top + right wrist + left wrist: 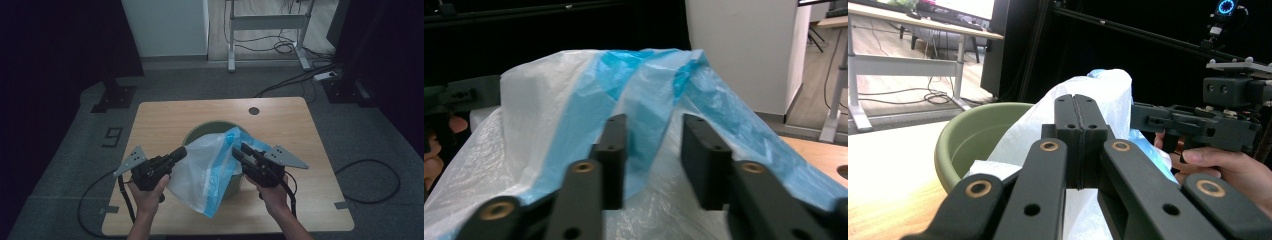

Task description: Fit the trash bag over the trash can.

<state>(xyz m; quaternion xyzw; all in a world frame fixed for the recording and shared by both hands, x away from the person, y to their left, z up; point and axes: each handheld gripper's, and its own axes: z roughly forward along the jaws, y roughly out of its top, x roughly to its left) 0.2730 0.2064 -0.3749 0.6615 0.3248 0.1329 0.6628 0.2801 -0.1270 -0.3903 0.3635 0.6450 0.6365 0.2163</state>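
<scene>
Left gripper (181,152) clamps bag (210,170) at 9 o'clock; right gripper (240,150) jaws parted, gripping nothing; bin (197,132) unlined.

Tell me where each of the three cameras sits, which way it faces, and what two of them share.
High view: fixed above the person's side, facing forward and down on the table; both forearms, left claw, right claw.
Left gripper view: rides the left claw, looking along its shut jaws at the bag and green bowl.
Right gripper view: rides the right claw, its parted jaws facing the bag's blue band.
Shared: the left gripper view and the high view both show the bowl, the bag and the right claw.
</scene>
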